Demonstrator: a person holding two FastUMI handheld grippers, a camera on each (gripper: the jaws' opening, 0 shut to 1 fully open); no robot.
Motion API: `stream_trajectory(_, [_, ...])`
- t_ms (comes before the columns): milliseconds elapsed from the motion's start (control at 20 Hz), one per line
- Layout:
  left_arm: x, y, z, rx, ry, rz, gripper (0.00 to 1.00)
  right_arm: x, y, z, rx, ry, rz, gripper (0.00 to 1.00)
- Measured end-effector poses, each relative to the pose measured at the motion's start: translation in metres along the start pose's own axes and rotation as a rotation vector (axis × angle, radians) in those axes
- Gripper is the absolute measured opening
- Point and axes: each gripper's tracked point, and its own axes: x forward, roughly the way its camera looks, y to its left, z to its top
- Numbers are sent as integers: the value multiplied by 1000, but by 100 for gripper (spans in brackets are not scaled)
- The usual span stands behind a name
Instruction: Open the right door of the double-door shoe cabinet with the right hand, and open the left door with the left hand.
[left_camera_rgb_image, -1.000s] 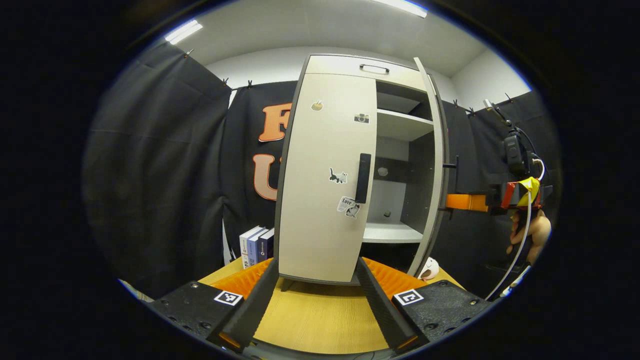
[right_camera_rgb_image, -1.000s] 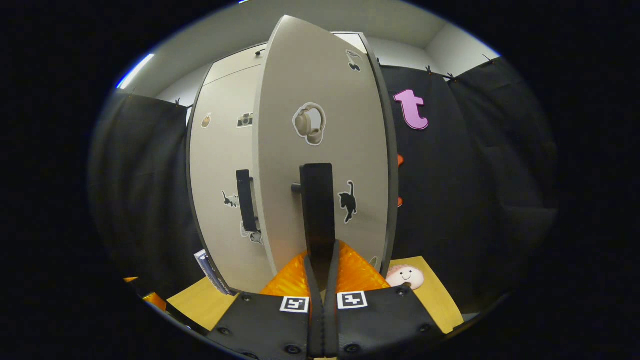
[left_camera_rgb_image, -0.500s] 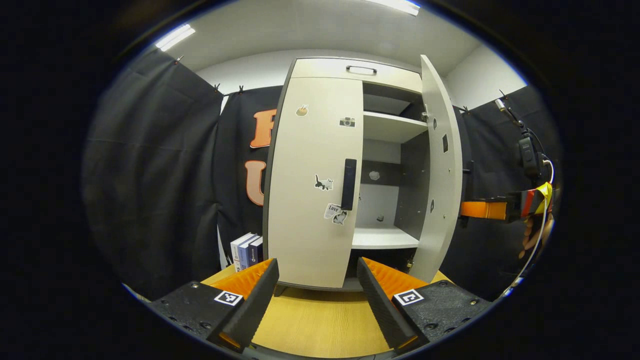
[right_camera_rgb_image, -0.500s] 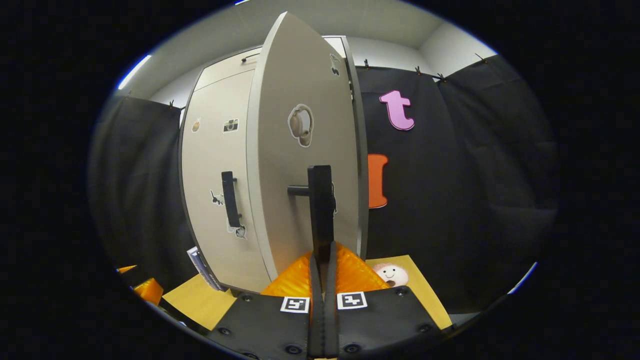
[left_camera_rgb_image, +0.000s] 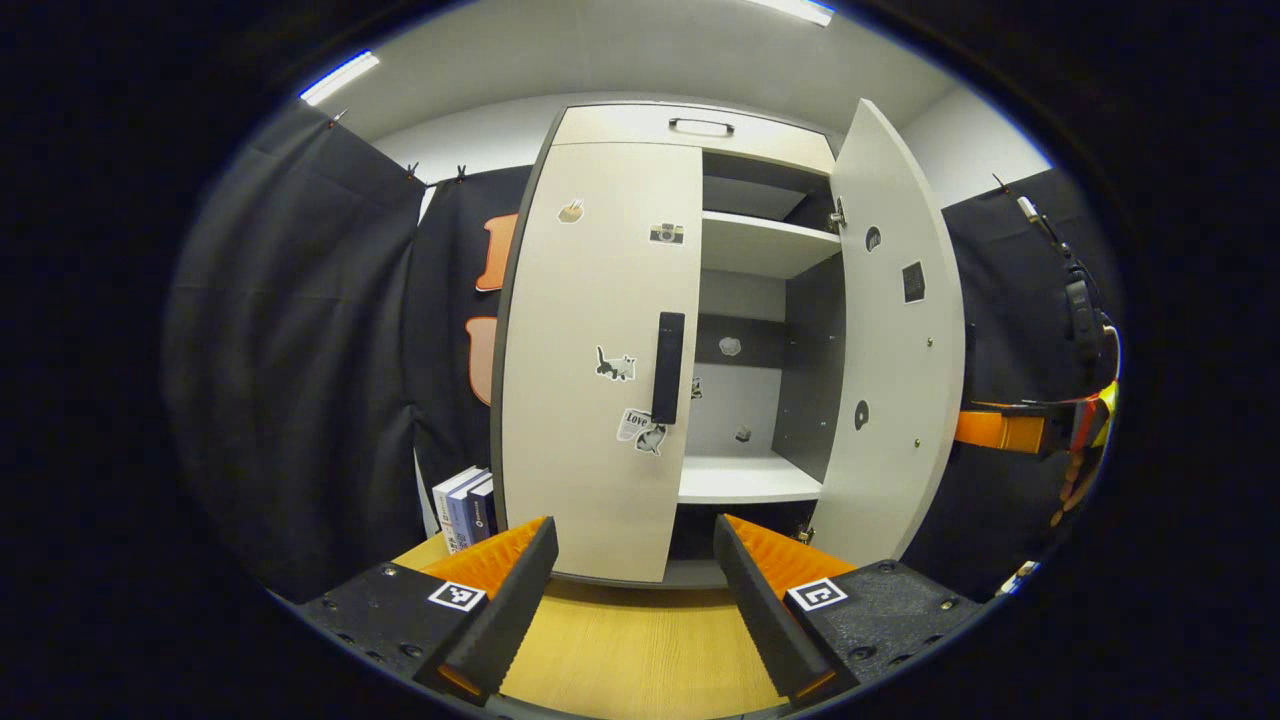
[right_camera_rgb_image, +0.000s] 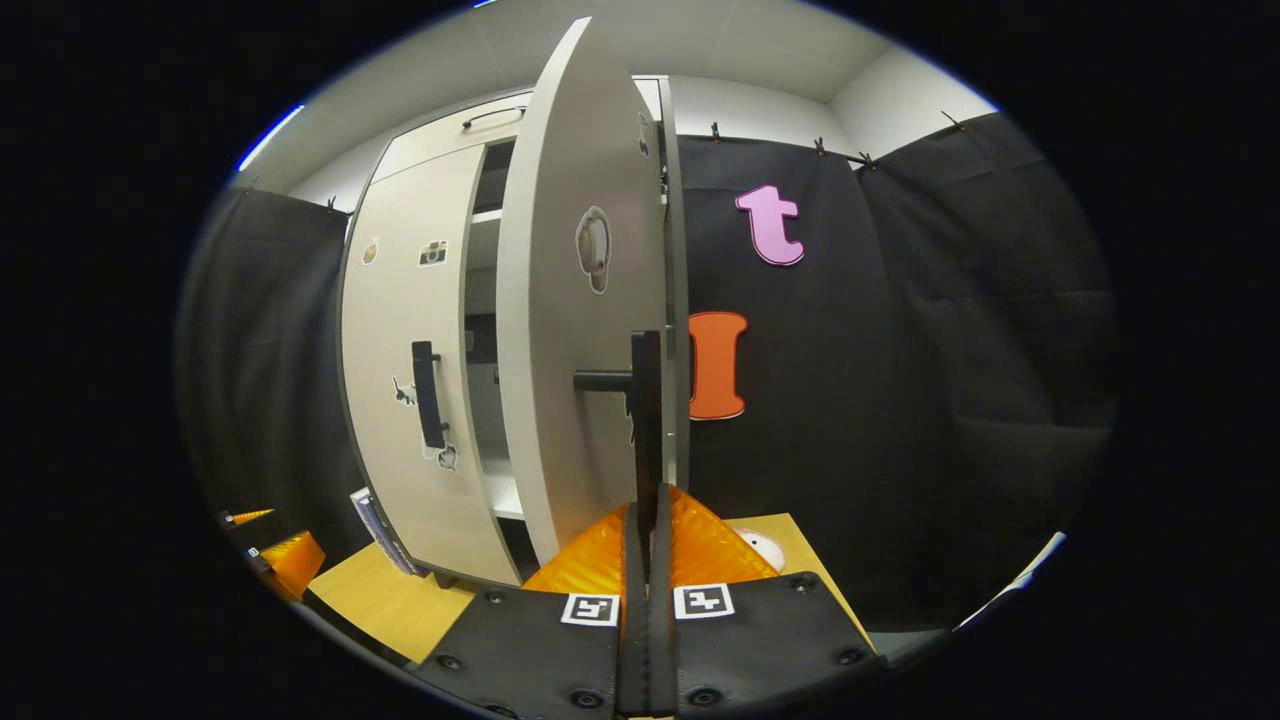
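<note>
The pale shoe cabinet (left_camera_rgb_image: 690, 125) stands on a wooden table. Its left door (left_camera_rgb_image: 590, 360) is closed, with a dark vertical handle (left_camera_rgb_image: 668, 367) at its inner edge. My left gripper (left_camera_rgb_image: 635, 590) hovers open in front of that door, short of it, holding nothing. The right door (right_camera_rgb_image: 580, 330) is swung well out, edge-on in the right gripper view. My right gripper (right_camera_rgb_image: 648, 510) is shut on that door's dark handle (right_camera_rgb_image: 645, 420). In the left gripper view the open right door (left_camera_rgb_image: 895, 340) hides those fingertips, and the holding hand (left_camera_rgb_image: 1075, 480) shows behind it.
Inside the cabinet are an upper shelf (left_camera_rgb_image: 765, 245) and a lower shelf (left_camera_rgb_image: 750, 480). A few books (left_camera_rgb_image: 465, 500) stand left of the cabinet. A white plush toy (right_camera_rgb_image: 765, 545) lies on the table (left_camera_rgb_image: 640, 650) to the right. Black cloth walls surround the booth.
The right door has swung further open, pulled by my right gripper. The left gripper view has shifted so the cabinet sits a little farther away and more of its inside shows.
</note>
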Motion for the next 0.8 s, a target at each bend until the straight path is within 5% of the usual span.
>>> stream_trajectory(300, [30, -10, 12, 1, -17, 1, 92, -1, -27, 0, 25, 0, -83, 7])
stream_trajectory(450, [48, -18, 18, -5, -28, -4, 95, -6, -15, 1, 68, -2, -24, 7])
stream_trajectory(800, [90, -38, 40, -1, -62, -28, 95, -26, -38, 3, 83, -23, -43, 9])
